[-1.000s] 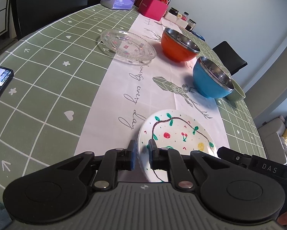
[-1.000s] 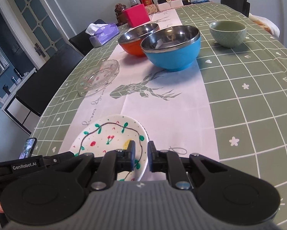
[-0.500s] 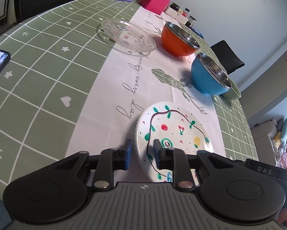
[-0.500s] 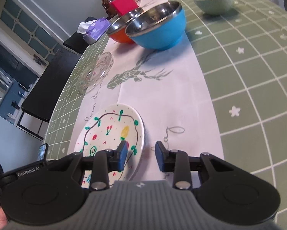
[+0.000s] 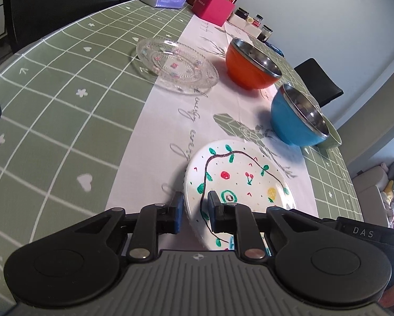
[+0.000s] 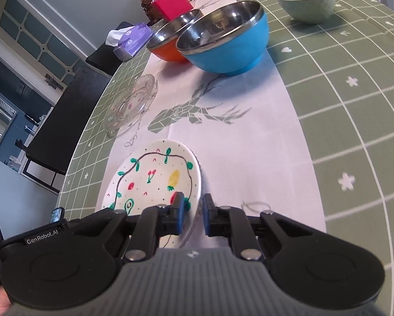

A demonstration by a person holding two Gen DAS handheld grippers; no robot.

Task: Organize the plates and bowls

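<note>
Black hand-held gripper (image 5: 194, 212) (blue pads (image 5: 178, 212)), ribbed grey body.

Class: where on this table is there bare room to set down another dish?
Free: green cloth left of the glass plate, and cloth right of the blue bowl, below the green bowl. Crowded: the runner's far end, bowls and jars.

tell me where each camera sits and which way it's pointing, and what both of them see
Left wrist: sits on the left gripper, looking forward along its fingers down the table; its jaws straddle the left rim of the painted plate. The other gripper's black body and a bit of hand show at lower right.
Right wrist: sits on the right gripper, facing the same way, jaws straddling the plate's right rim. The left gripper's body shows at lower left.
Shared: painted plate, glass plate, orange bowl, blue bowl, green bowl.
</note>
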